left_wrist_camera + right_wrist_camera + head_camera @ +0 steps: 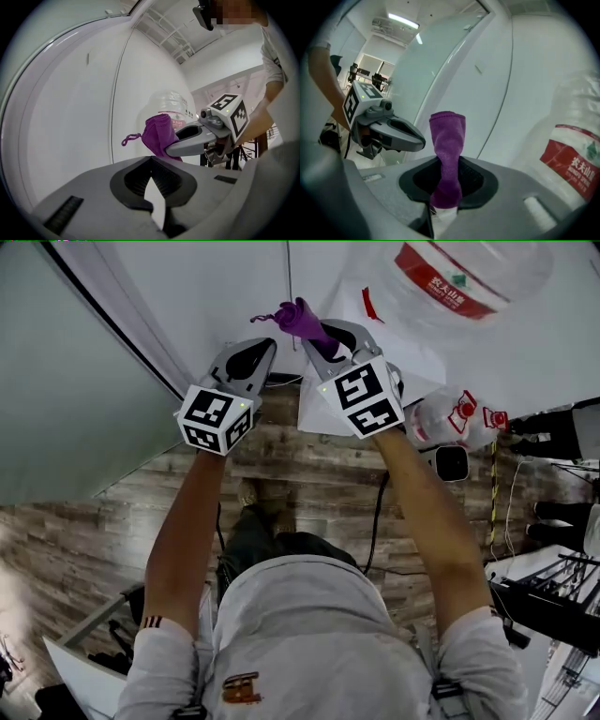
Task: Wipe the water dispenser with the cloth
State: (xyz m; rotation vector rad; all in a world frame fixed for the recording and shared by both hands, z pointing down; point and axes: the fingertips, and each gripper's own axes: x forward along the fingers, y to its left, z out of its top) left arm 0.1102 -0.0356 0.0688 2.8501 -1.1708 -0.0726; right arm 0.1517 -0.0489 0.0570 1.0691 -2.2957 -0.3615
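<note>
1. To your far left stands the white wall panel point(169, 306). It is not part of the task.

2. The left gripper point(263, 350) is raised toward the wall, just beside the right one. Its jaws are closed tip to tip with nothing between them. Treat it as a free tool.

3. The purple cloth point(300, 320) is between the two grippers' tips, lifted off every surface, near the wall and to the left of the dispenser. A bunched tuft stands out past the jaws, and a thin loose loop trails off its left side.

4. The right gripper point(323, 341) is clamped on the cloth low on the bunch. The right gripper view shows the fabric pinched between the ribbed pads.

5. The water dispenser point(422, 357) is to the right of both grippers, a white body with a clear bottle point(450, 282) seated on top.

Handling notes:
- Expect the cloth to be light, soft and limp. It will probably fold over when pressed rather than push back.
- The present hold, low on the bunch, looks suitable. Leave enough tuft beyond the tips so that fabric, not jaw, meets the casing.
- The smooth casing is likely to let the cloth slide easily, so moderate pressure should suffice.
- The loose loop could snag on an edge.
- The bottle may be heavy and only rests on top, so avoid pushing it sideways.
</note>
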